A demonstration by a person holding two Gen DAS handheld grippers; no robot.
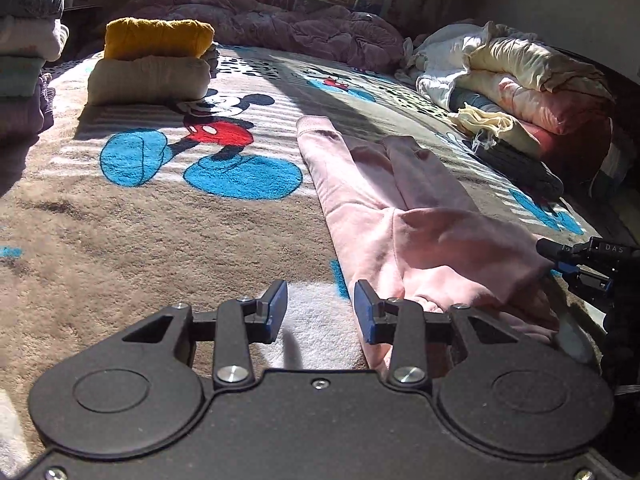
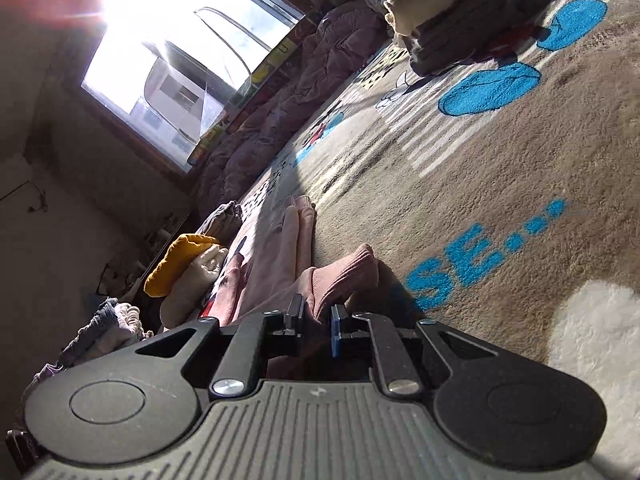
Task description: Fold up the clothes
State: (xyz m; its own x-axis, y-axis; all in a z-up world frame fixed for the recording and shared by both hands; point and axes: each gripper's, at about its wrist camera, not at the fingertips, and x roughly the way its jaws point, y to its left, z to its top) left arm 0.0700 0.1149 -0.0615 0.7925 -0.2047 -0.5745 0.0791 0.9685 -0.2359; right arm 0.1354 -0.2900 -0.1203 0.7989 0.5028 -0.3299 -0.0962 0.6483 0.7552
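Observation:
A pink sweatshirt (image 1: 404, 216) lies lengthwise on a Mickey Mouse blanket (image 1: 160, 220), partly folded with a sleeve laid over it. My left gripper (image 1: 320, 312) is open and empty, low over the blanket just left of the garment's near edge. My right gripper (image 2: 318, 320) is shut on the pink sweatshirt's ribbed cuff (image 2: 344, 276), the fabric pinched between its pads. The right gripper also shows at the right edge of the left wrist view (image 1: 580, 268), beside the garment.
Folded yellow and cream clothes (image 1: 156, 60) are stacked at the far left. More folded clothes (image 1: 24, 60) sit at the left edge. A heap of unfolded laundry (image 1: 520, 100) lies at the right. A mauve quilt (image 1: 280, 20) lies below the window.

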